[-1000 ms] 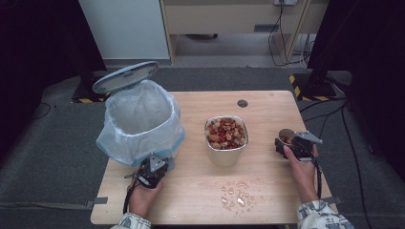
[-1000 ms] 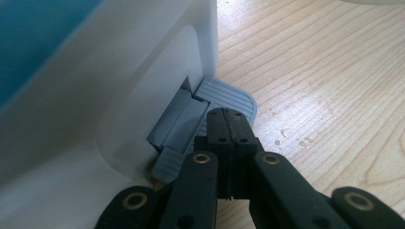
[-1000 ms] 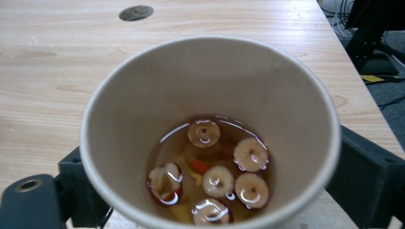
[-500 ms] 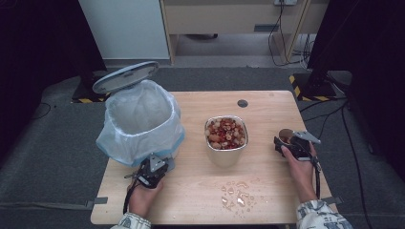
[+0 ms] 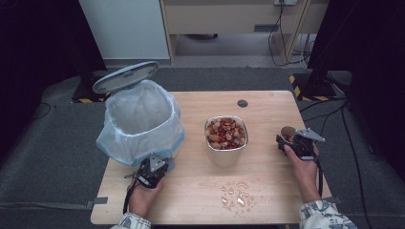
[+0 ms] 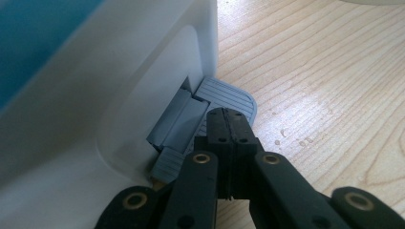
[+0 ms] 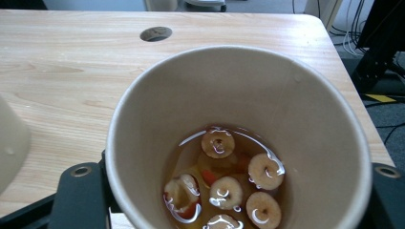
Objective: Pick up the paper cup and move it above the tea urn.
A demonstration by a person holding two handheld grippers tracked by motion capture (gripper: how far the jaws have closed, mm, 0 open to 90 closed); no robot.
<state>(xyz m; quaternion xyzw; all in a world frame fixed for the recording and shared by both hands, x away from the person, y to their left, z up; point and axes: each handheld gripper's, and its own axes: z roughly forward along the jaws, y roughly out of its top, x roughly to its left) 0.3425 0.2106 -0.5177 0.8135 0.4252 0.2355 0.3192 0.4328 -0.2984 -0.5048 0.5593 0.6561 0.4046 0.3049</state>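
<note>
The paper cup (image 7: 239, 143) stands near the right edge of the worktop (image 5: 267, 191), about midway along it, upright, with a shallow pool of brownish liquid and pale sliced rounds at its bottom. The right claw (image 5: 288, 140) has its two black jaws on either side of the cup wall; they have just been closing, with the cup between them, and now press on it, the person's right hand (image 5: 303, 164) behind.

Left of the cup, toward the middle of the worktop, sits a metal container (image 5: 226, 143) heaped with reddish and pale food scraps. Drops of spilled liquid (image 5: 236, 194) lie near the front edge, below that container.

At the left side stands a white pedal bin (image 5: 141, 124) lined with a plastic bag, its lid (image 5: 125, 76) raised. The left claw (image 6: 229, 126), jaws pressed together with nothing between them, rests its tips on the grey pedal (image 6: 224, 98) at the bin's foot near the front left corner.
</note>
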